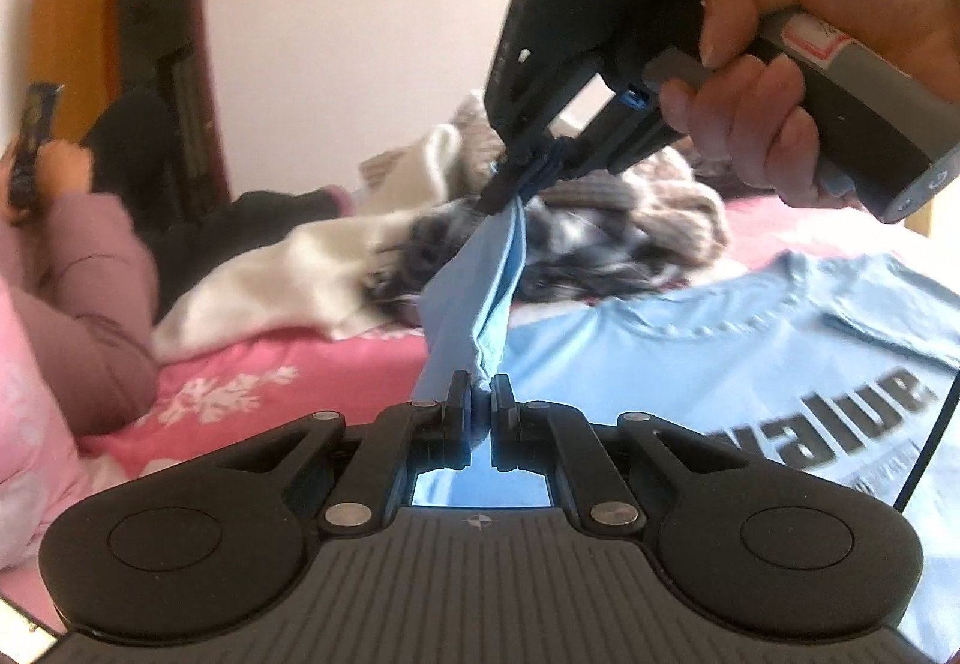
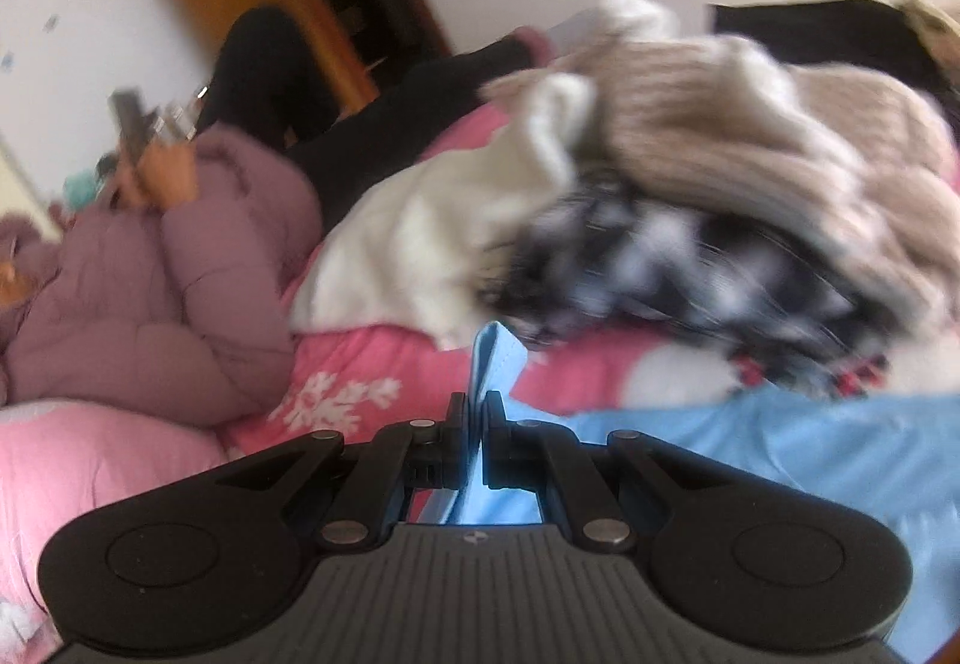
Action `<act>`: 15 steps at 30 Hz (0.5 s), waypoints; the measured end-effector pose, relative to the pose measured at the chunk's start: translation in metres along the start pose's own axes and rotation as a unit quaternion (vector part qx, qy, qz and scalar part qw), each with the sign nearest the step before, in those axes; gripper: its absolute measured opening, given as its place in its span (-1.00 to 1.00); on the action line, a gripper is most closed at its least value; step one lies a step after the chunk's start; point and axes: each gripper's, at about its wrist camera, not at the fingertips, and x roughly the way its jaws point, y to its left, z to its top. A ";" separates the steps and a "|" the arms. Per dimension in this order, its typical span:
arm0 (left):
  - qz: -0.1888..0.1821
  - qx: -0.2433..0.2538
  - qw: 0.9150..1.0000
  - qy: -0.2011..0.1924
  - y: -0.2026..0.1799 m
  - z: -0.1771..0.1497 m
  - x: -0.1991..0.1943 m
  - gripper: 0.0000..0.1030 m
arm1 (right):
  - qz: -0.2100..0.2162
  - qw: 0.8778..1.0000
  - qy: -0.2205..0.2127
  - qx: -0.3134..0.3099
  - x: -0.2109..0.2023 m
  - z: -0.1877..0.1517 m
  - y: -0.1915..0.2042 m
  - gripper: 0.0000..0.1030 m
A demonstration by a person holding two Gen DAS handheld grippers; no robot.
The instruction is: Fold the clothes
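A light blue T-shirt (image 1: pixel 720 364) with dark "value" lettering lies front up on the pink bed. My left gripper (image 1: pixel 478 394) is shut on a bunched edge of its sleeve. From there a taut strip of the blue cloth rises to my right gripper (image 1: pixel 510 184), held in a person's hand (image 1: pixel 780 81) above the bed and shut on the strip's other end. In the right wrist view, my right gripper (image 2: pixel 477 412) pinches a blue hemmed fold (image 2: pixel 495 358), and the blue T-shirt (image 2: pixel 780 460) spreads out low on the right.
A pile of clothes (image 1: pixel 600 220) lies behind the shirt: a white garment (image 2: pixel 432 238), a beige knit (image 2: pixel 750 141) and a black-and-white piece (image 2: pixel 690 280). A person in a mauve padded jacket (image 2: pixel 168 280) reclines at the left on the pink bedspread (image 1: pixel 252 382), holding a phone (image 1: pixel 33 135).
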 end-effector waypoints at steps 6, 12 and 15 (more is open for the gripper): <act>-0.037 0.021 0.999 0.022 -0.017 -0.010 0.000 -0.93 | -0.035 0.997 0.002 0.069 0.000 -0.028 -0.053 -0.94; -0.068 0.023 0.996 0.048 -0.023 -0.016 -0.002 -0.93 | -0.044 0.991 0.016 0.127 0.008 -0.056 -0.096 -0.94; -0.083 0.024 0.994 0.059 -0.026 -0.019 -0.004 -0.89 | -0.041 0.988 0.021 0.147 0.013 -0.064 -0.113 -0.94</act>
